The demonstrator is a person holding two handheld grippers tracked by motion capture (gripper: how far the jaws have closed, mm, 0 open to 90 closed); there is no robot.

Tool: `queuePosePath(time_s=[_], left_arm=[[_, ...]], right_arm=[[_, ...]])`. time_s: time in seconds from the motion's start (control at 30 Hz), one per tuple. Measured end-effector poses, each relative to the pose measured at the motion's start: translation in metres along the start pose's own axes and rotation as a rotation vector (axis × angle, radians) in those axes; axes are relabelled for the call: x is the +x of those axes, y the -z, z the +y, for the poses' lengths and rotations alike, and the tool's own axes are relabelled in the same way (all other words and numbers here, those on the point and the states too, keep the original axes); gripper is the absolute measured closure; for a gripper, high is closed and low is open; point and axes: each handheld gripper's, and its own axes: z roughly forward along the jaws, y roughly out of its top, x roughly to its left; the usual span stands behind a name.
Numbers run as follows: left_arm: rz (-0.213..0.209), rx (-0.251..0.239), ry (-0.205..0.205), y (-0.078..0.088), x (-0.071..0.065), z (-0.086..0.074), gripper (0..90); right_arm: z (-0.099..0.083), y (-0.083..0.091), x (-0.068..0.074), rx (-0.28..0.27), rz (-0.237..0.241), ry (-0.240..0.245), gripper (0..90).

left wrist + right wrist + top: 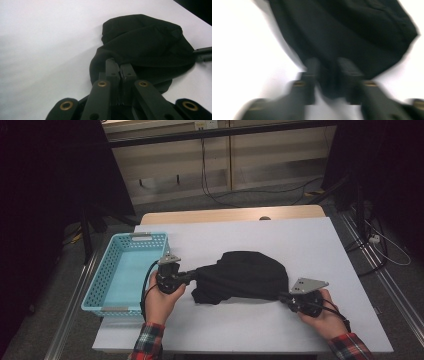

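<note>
A black cloth (pixel 245 275) lies bunched in the middle of the white table top (pixel 310 240). My left gripper (pixel 197 276) grips its left edge. In the left gripper view the jaws are together, with a fold of the cloth (pixel 147 42) pinched at the tips of my left gripper (pixel 119 65). My right gripper (pixel 281 295) meets the cloth's lower right edge. The right gripper view is blurred, and there the cloth (pixel 342 32) runs down between the jaws of my right gripper (pixel 329 65). The right gripper's tip (pixel 202 53) shows at the far edge of the left gripper view.
A light blue perforated basket (pixel 150 236) stands on the table's left side, beside my left hand. Bare white table lies behind and to the right of the cloth. Cables trail on the floor beyond the table.
</note>
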Motion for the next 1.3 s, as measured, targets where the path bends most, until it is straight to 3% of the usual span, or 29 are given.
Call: queuePosePath(time_s=[0.23,0.33,0.37,0.43,0.5,0.6,0.73,0.93,1.07,1.3], left_arm=[[-0.02,0.01,0.0,-0.003,-0.002,0.0,87.5],[-0.062,0.043,-0.029,-0.012,-0.01,-0.002,87.3],[-0.062,0.043,-0.029,-0.012,-0.01,-0.002,87.2],[-0.108,0.07,-0.035,-0.022,-0.016,-0.003,87.1],[-0.121,0.076,-0.036,-0.026,-0.019,-0.005,86.7],[-0.124,0.077,-0.046,-0.028,-0.019,-0.006,84.8],[-0.123,0.051,-0.051,-0.029,-0.018,-0.007,65.9],[-0.107,-0.029,-0.089,-0.027,-0.017,-0.005,36.4],[-0.122,-0.057,-0.088,-0.023,-0.018,-0.003,27.1],[-0.147,-0.051,-0.123,-0.022,-0.021,-0.003,18.1]], right_arm=[[0.005,0.023,-0.012,-0.086,-0.016,-0.057,88.3],[0.001,0.036,-0.025,-0.125,-0.019,-0.123,88.4],[0.001,0.036,-0.025,-0.125,-0.019,-0.123,88.4],[-0.004,0.041,-0.035,-0.131,-0.045,-0.164,88.4],[-0.008,0.041,-0.04,-0.127,-0.053,-0.199,88.4],[-0.012,0.039,-0.043,-0.116,-0.049,-0.206,88.4],[-0.011,0.036,-0.042,-0.106,-0.046,-0.206,88.3],[-0.01,0.034,-0.041,-0.094,-0.042,-0.199,88.3],[-0.009,0.033,-0.04,-0.092,-0.041,-0.202,88.3],[-0.009,0.033,-0.04,-0.091,-0.038,-0.202,88.3]])
